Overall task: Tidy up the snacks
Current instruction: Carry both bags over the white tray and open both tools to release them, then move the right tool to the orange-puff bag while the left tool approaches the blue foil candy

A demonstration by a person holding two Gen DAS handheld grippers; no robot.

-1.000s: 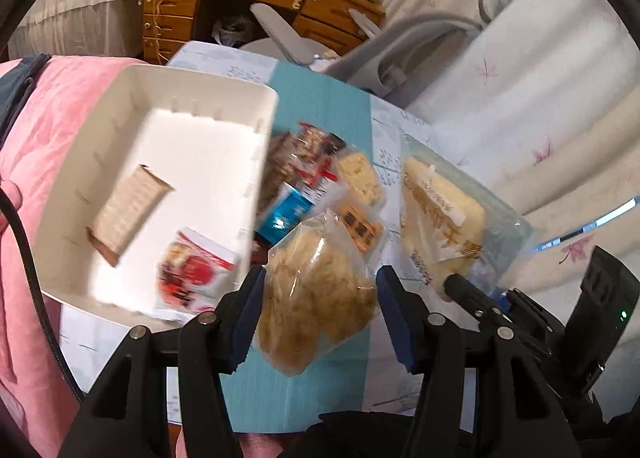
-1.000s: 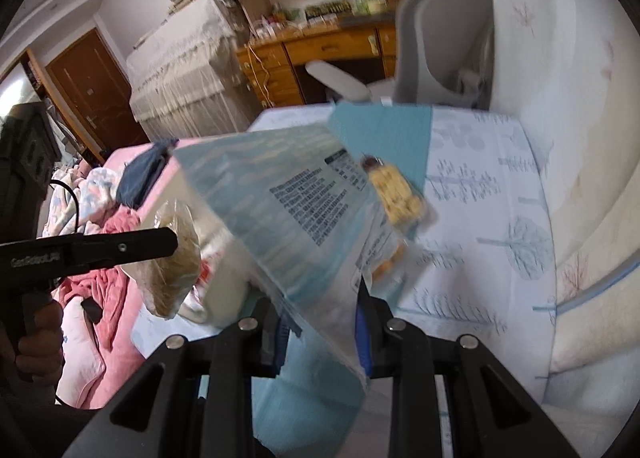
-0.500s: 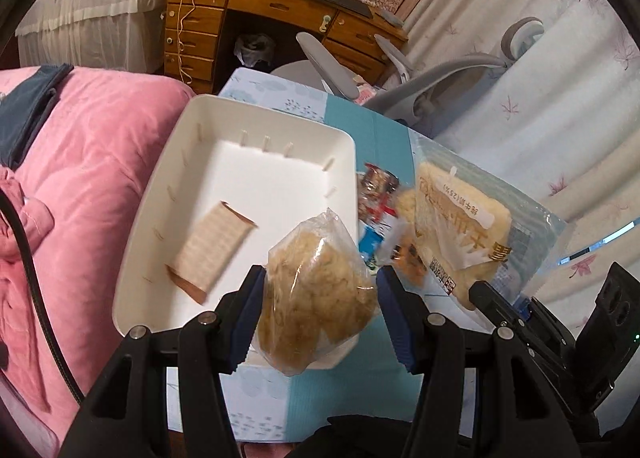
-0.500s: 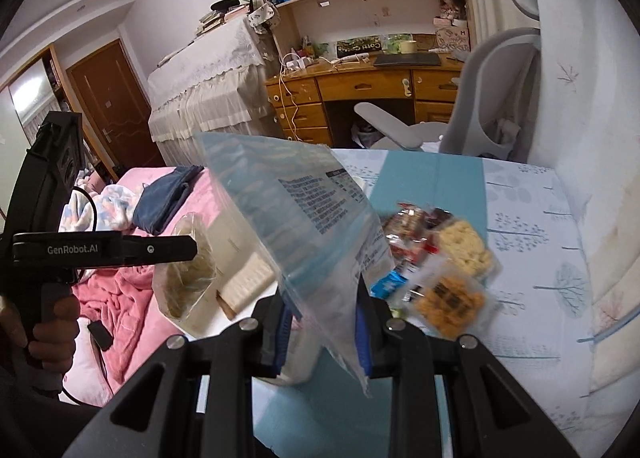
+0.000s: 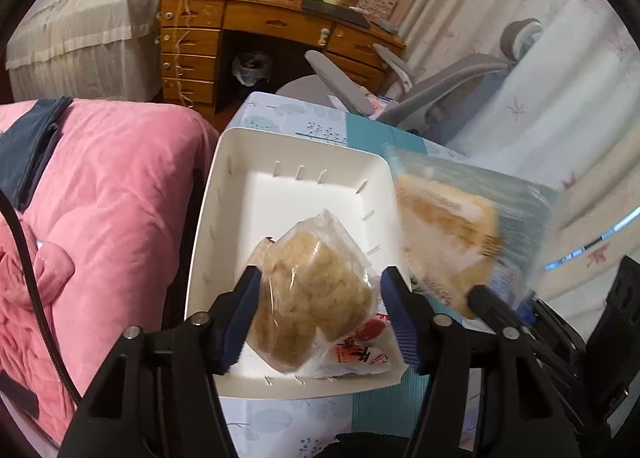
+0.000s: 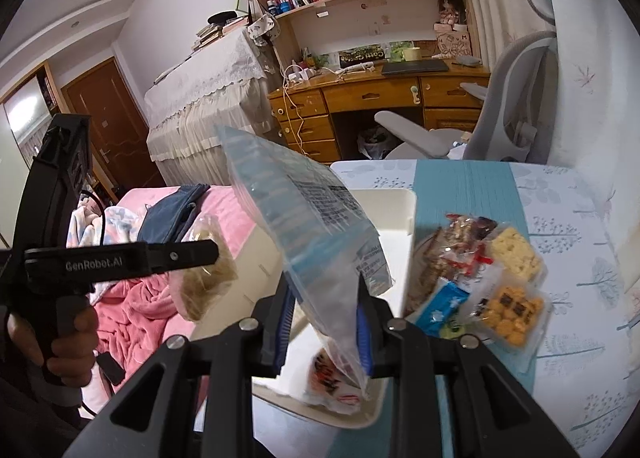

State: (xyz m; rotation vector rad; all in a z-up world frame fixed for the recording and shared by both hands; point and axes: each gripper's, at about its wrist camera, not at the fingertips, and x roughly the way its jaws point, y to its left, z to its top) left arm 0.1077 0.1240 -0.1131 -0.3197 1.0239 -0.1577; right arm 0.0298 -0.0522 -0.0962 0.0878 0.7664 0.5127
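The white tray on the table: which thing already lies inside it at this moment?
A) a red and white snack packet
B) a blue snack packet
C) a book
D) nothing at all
A: a red and white snack packet lies on the floor of the white tray, near its close wall, below the clear bag of puffed snack that hangs between the left tongs.

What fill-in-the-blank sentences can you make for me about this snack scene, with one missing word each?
1. The red-and-white packet lies inside the white ___.
2. In the right wrist view, the loose snack packets lie on the tablecloth to the ___ of the tray.
3. The blanket beside the table is ___.
4. The grey chair stands at the wooden ___.

Missing words: tray; right; pink; desk
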